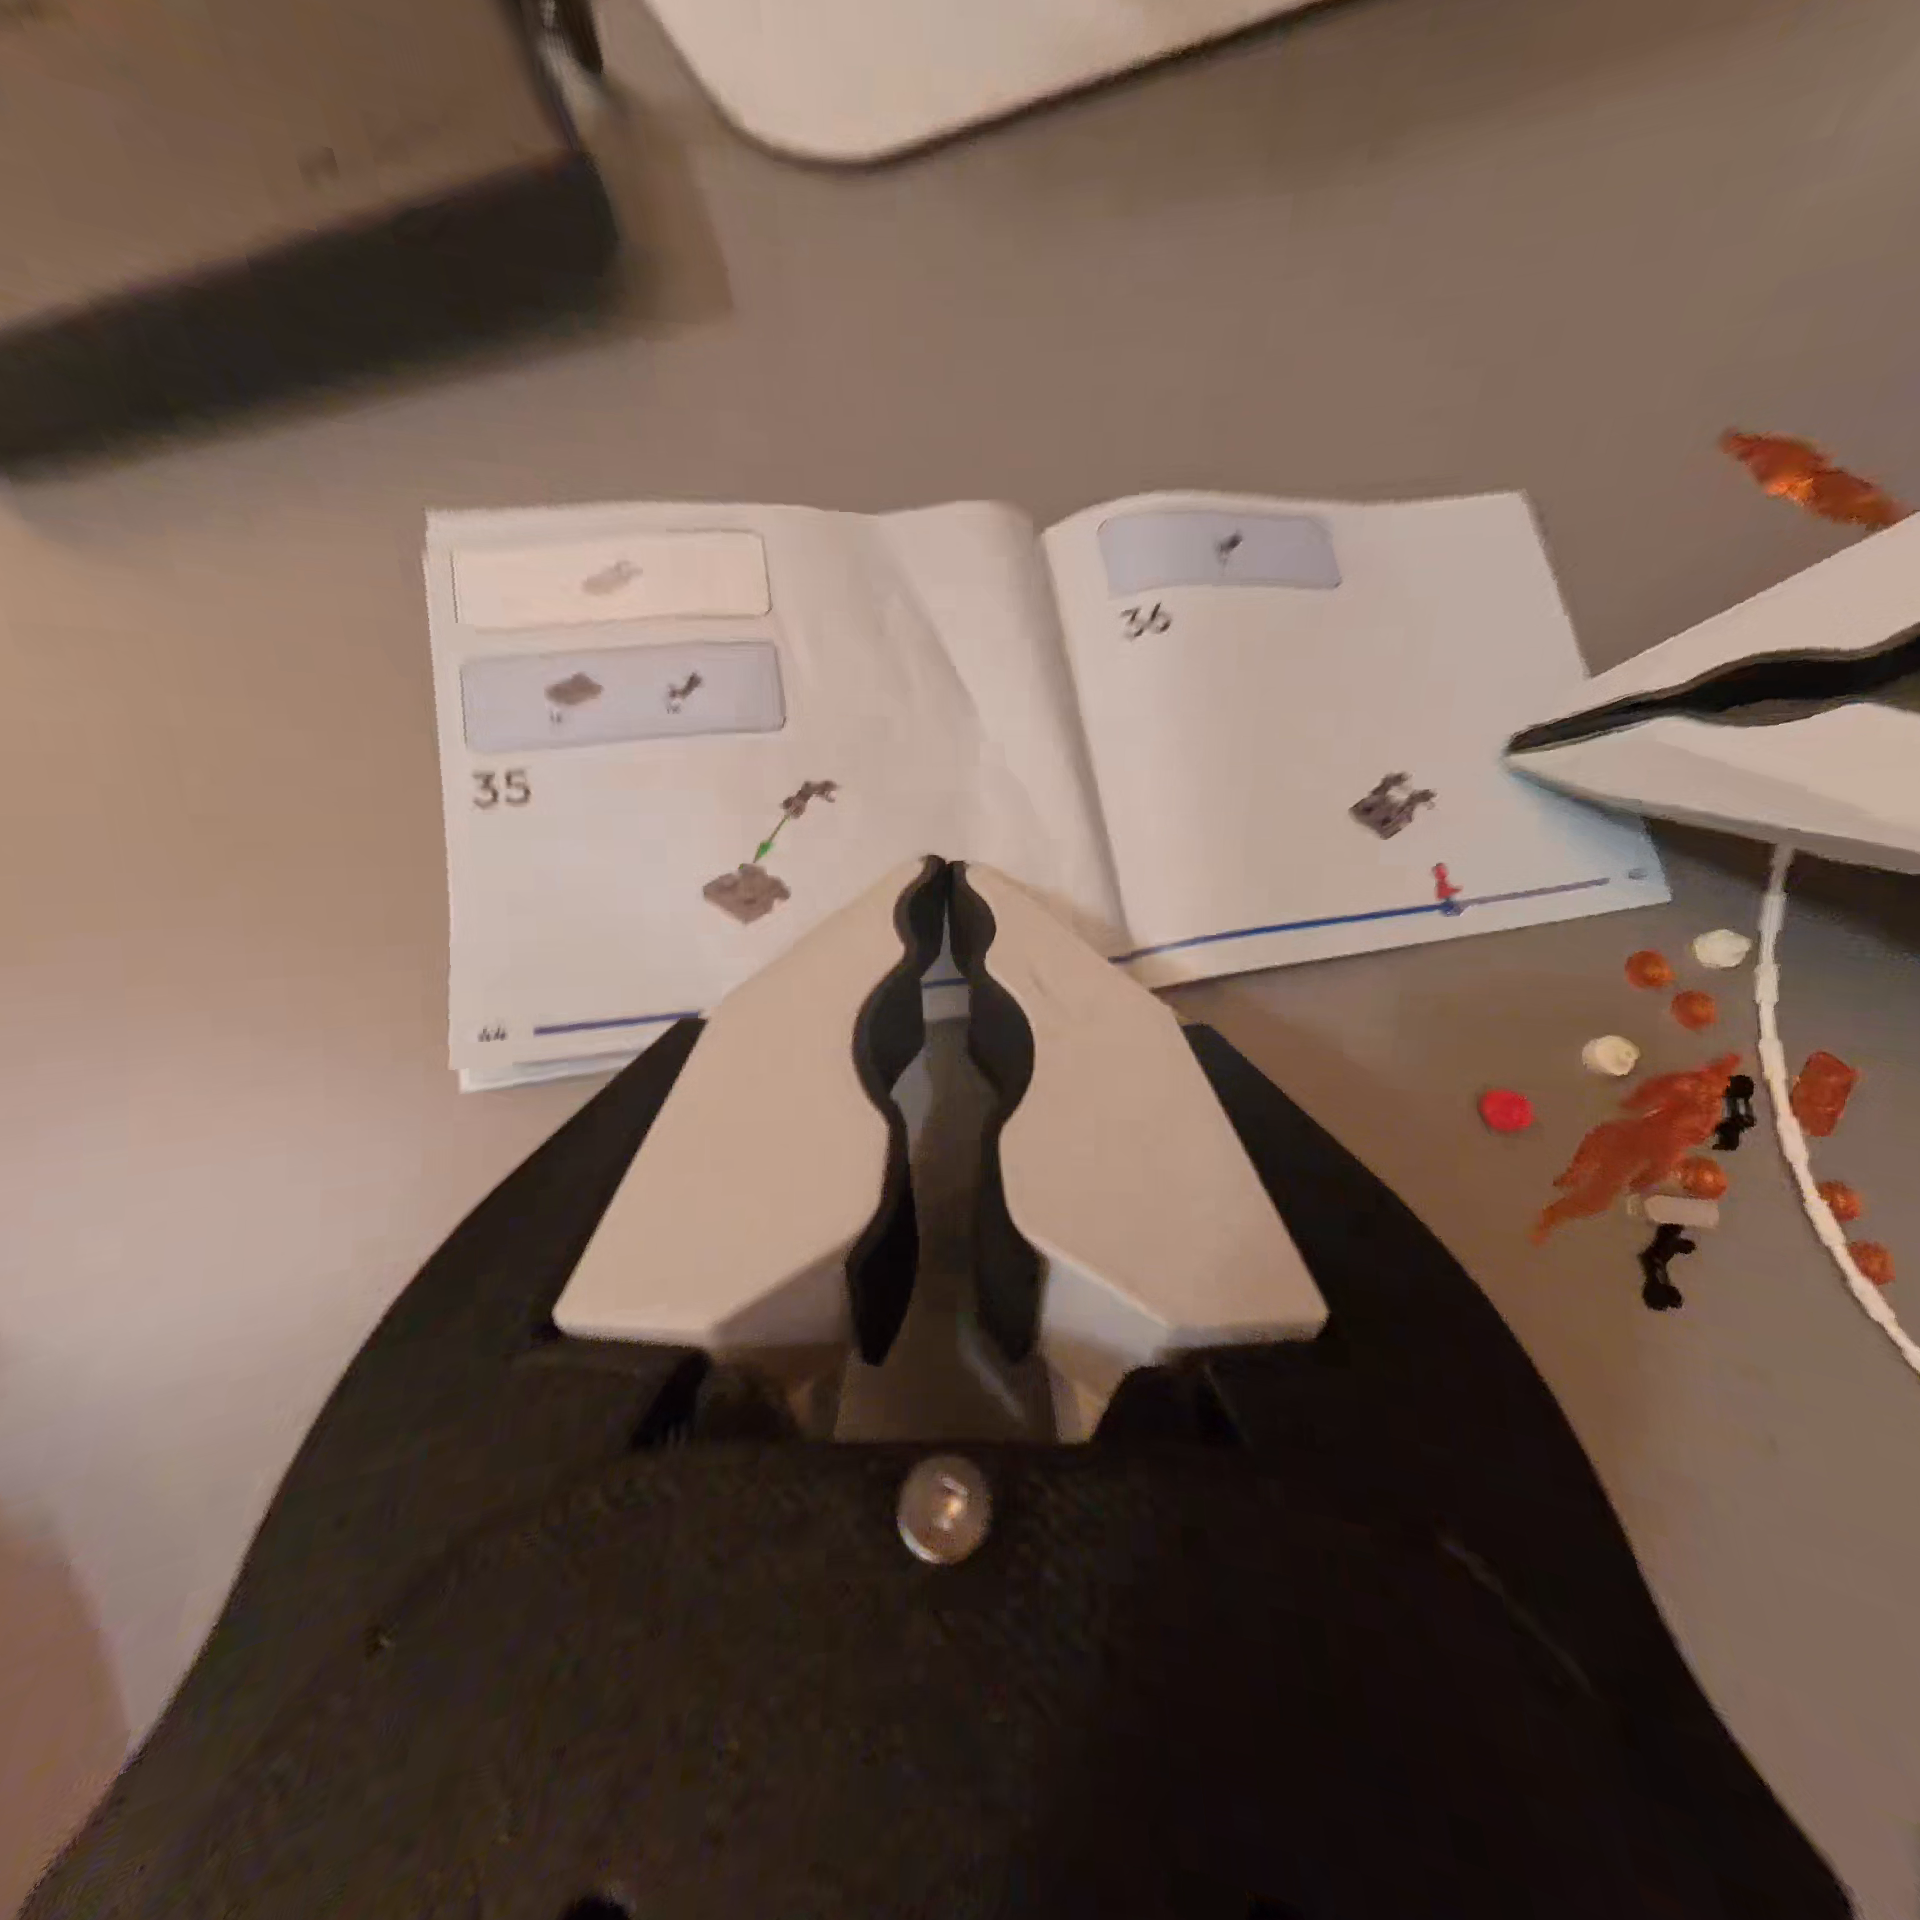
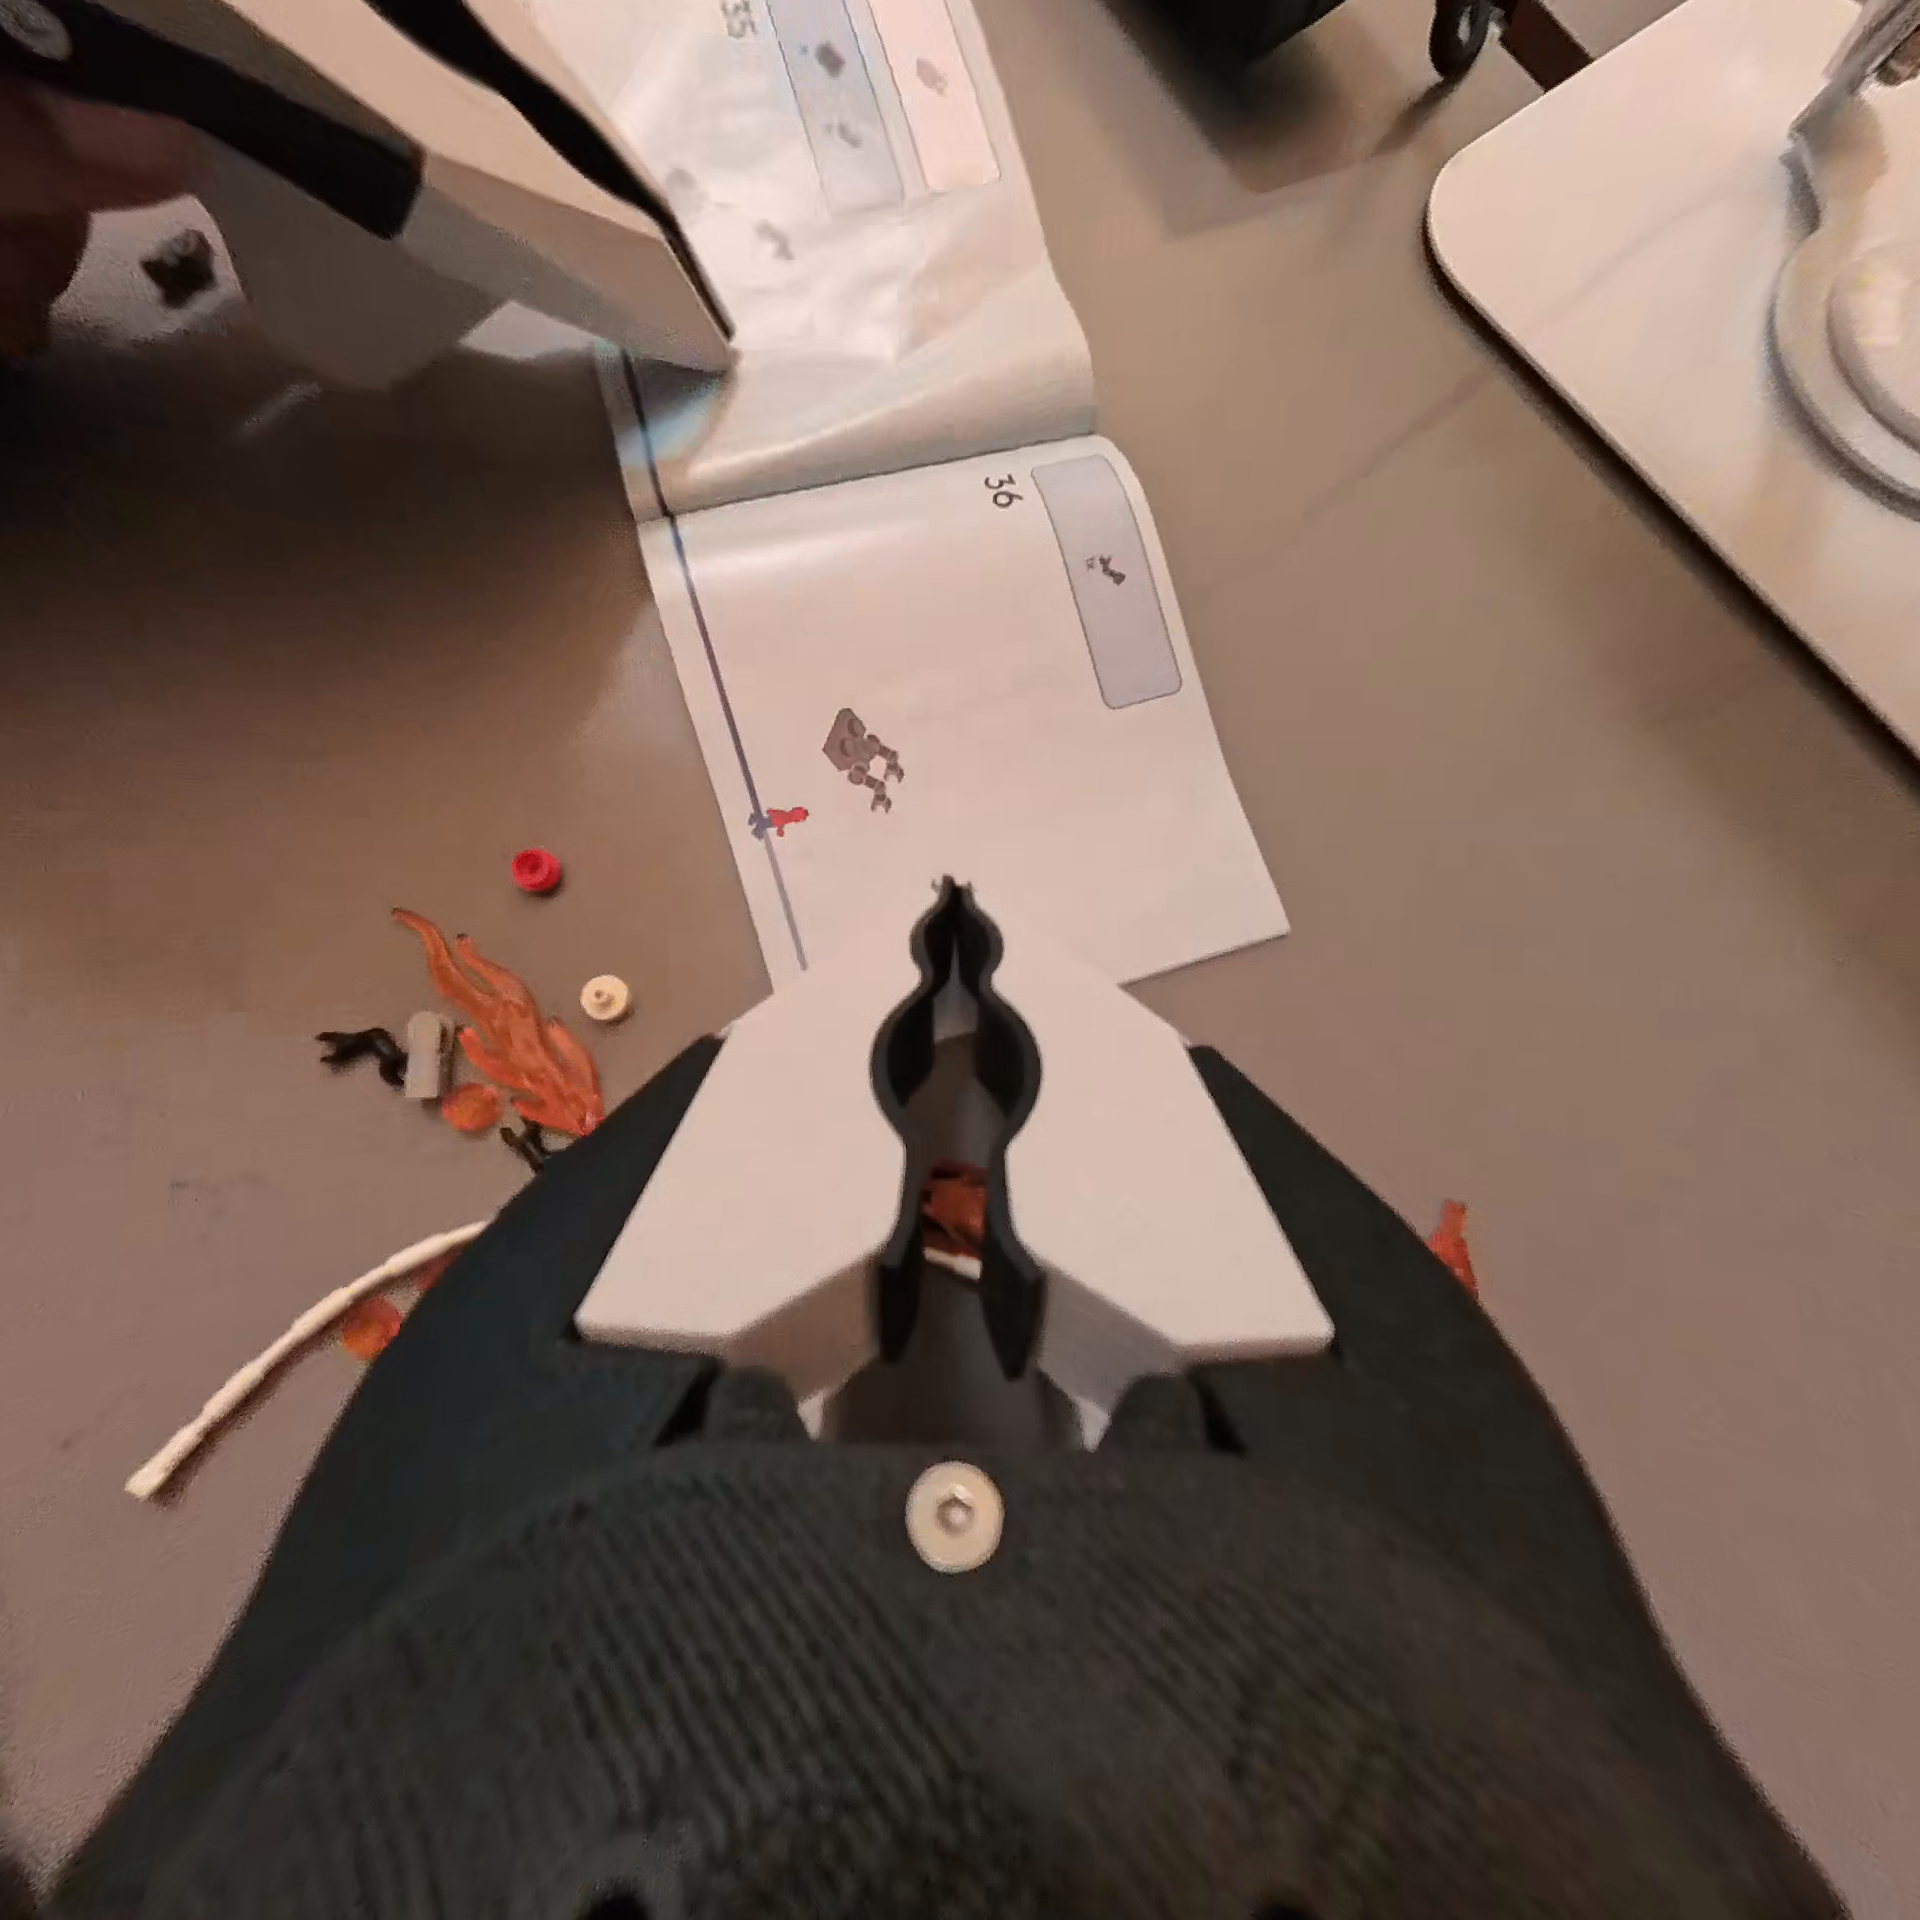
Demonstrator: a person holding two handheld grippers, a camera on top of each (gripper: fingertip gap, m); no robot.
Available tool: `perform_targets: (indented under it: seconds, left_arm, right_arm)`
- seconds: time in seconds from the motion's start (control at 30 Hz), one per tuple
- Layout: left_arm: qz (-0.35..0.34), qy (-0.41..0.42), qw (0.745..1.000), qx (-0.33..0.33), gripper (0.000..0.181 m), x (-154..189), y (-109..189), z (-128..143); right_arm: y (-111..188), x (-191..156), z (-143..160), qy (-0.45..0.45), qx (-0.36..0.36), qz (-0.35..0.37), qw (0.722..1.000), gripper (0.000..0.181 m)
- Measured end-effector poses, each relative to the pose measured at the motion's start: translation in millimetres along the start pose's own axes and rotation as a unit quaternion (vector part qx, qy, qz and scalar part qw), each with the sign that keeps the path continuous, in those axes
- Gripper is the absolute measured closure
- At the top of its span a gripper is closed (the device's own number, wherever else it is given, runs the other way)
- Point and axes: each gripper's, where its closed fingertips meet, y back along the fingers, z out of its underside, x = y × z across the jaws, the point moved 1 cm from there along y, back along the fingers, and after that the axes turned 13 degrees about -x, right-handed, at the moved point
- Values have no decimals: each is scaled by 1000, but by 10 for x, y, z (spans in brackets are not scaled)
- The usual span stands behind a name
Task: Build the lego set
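The open instruction booklet point(image 1: 935, 727) lies flat on the grey-brown table, and it also shows in the right wrist view point(image 2: 935, 675). My left gripper point(image 1: 940, 868) is shut and empty, hovering over the booklet's near edge at the left page. My right gripper point(image 2: 951, 894) is shut over the right page's corner; a tiny dark speck shows at its tip, and I cannot tell what it is. Loose pieces lie beside the booklet: an orange flame point(image 2: 509, 1029), a red round stud point(image 2: 537, 871), a tan stud point(image 2: 606, 1000), a grey piece point(image 2: 426, 1055) and a black piece point(image 2: 358, 1049).
In the left wrist view the same pile point(image 1: 1662, 1132) lies at the right, with the right gripper point(image 1: 1517, 746) above it. A white cord point(image 2: 291, 1351) runs past the pieces. A white tray point(image 2: 1610, 312) and a dark box point(image 1: 291, 260) stand beyond the booklet. My hands' fingertips stand some 12 cm from each other. To reach the tan stud point(image 2: 606, 1000) in a straight line is about 6 cm for my right fingers, about 12 cm for my left. It turns up in the left wrist view point(image 1: 1618, 1060) as well.
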Motion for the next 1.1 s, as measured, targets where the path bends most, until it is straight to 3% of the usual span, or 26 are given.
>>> perform_targets:
  seconds: [0.33, 0.47, 0.6, 0.77, 0.9, 1.1]
  left_arm:
    - [15, -7, 998, -61, 180, 133, 90, 191]
    - [114, -32, 989, -85, 181, 512, 117, 284]
    - [70, -42, 996, -22, 181, 409, 221, 102]
    - [8, -16, 998, 68, 181, 101, 411, -112]
    - [-42, -6, 999, 26, 181, -216, 261, -5]
    - [-28, 2, 999, -37, 179, -314, 90, 103]
  right_arm:
    - [23, 184, 77, -2, -10, 37, 999, 181]
    - [19, 290, 89, 12, -17, 89, 996, 181]
    - [126, 340, -9, 27, 2, 140, 990, 181]
    - [216, -16, -328, 21, 97, 69, 993, 181]
    - [56, -100, -263, 27, 55, 58, 996, 181]
    - [-76, -19, -109, -40, 14, 5, 999, 181]
